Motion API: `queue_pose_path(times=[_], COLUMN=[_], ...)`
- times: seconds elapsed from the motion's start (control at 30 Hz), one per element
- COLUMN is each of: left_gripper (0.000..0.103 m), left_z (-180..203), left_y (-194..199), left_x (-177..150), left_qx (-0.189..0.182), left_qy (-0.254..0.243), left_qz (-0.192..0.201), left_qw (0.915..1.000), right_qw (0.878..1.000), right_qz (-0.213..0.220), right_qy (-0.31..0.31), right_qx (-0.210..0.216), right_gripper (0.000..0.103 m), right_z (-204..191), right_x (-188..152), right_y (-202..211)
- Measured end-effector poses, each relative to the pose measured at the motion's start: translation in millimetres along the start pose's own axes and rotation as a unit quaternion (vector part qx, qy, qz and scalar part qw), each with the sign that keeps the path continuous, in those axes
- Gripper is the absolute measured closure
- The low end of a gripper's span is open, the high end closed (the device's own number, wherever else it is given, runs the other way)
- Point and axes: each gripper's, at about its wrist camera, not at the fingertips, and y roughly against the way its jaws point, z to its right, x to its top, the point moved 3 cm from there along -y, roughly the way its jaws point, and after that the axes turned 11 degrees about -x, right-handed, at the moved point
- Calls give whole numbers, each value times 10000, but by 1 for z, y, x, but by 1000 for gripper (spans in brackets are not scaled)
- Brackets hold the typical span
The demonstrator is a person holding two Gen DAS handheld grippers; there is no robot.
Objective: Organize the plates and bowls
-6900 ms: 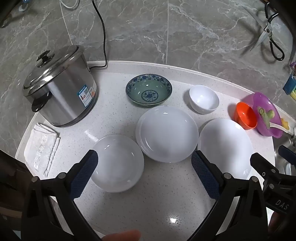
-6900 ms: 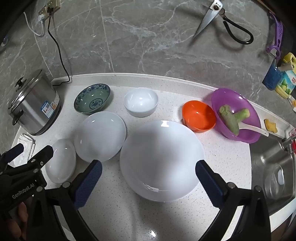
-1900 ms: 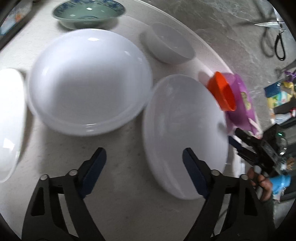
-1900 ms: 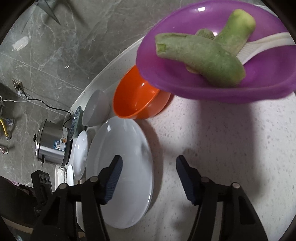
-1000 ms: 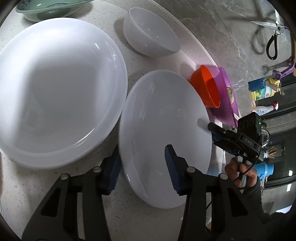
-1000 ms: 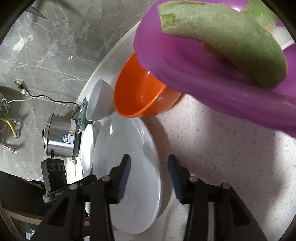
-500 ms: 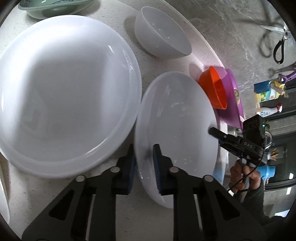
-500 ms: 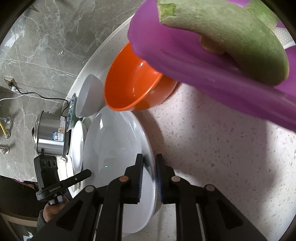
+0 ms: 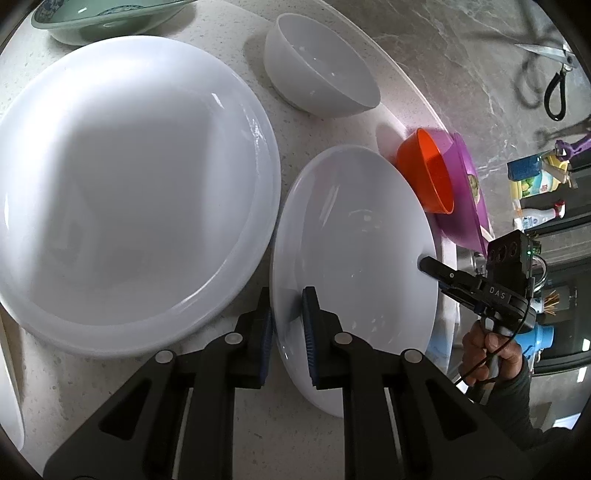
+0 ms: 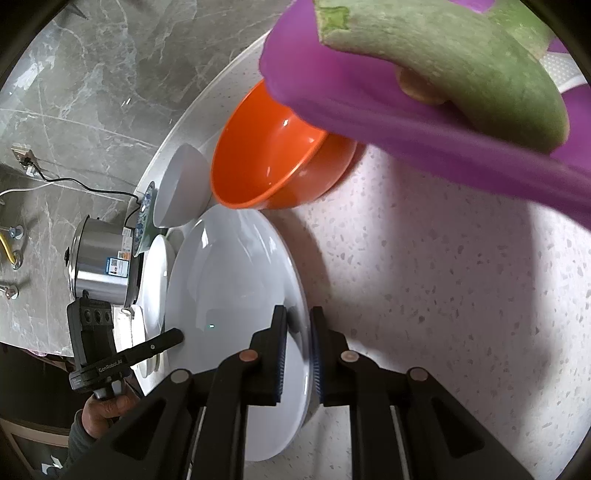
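Both tools are clamped on the same white plate [image 9: 354, 236], one per side. Left tool [image 9: 287, 325] pinches the rim at the plate's 7 o'clock in the left wrist view. Right tool [image 10: 297, 350] pinches the opposite rim, roughly 4 o'clock in its own view. Pads look fully seated on the edge, one pad above the rim and one below.

Plate sits on the table [image 10: 443, 295], between the large white plate [image 9: 125, 192] at its 9 o'clock and the orange bowl [image 9: 428, 173] at its 2 o'clock. Purple plate [image 10: 406, 122] with the green vegetable [image 10: 461, 55] overhangs the orange bowl, very near the right tool.

My read: step in hand is a two-sided lift, target likely the large white plate next door, for stacking.

How to do it well:
- Raise both sides together and keep the plate level; glazed rims slip out of pads if one side leads.
- Go straight up first. The near rim looks almost touching the large plate's rim, so a sideways drag would knock it.
- Keep the right side away from the orange bowl and the purple plate's overhang.
- Don't pull the tools apart or push them together; the grip is only on the thin edge.
- Set down centred, then let go.

White bowl [image 9: 317, 70] and patterned green bowl [image 9: 107, 18] at 12 o'clock are out of the path.
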Motion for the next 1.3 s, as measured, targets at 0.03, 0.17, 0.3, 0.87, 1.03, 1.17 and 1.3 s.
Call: queue_pose_path(times=[0.03, 0.17, 0.3, 0.87, 1.03, 1.17, 1.3], left_gripper=[90, 90, 90, 90, 90, 90, 89], left_z=[1, 6, 8, 36, 50, 57, 53], left_y=[0, 1, 0, 11, 21, 29, 35], left_x=[0, 0, -2, -21, -40, -60, -82], left_qx=[5, 35, 65, 76, 27, -29, -66], left_qy=[-26, -80, -121, -582, -776, -928, -1057], left_qz=[11, 28, 51, 177, 136, 31, -104], left_qw=[10000, 10000, 9999, 9981, 9969, 9957, 9943], right_qw=[10000, 10000, 10000, 9989, 9983, 9979, 9975], right_qz=[2, 2, 30, 371, 505, 574, 579], right_qy=[-1, -1, 39, 247, 176, 84, 40], right_qx=[-3, -11, -52, -166, -217, -276, -409], right_gripper=[88, 88, 88, 88, 88, 88, 88], right_z=[0, -1, -3, -15, -20, -23, -27], right_x=[0, -2, -5, -28, -53, -79, -103], right_y=[0, 0, 2, 26, 44, 56, 59])
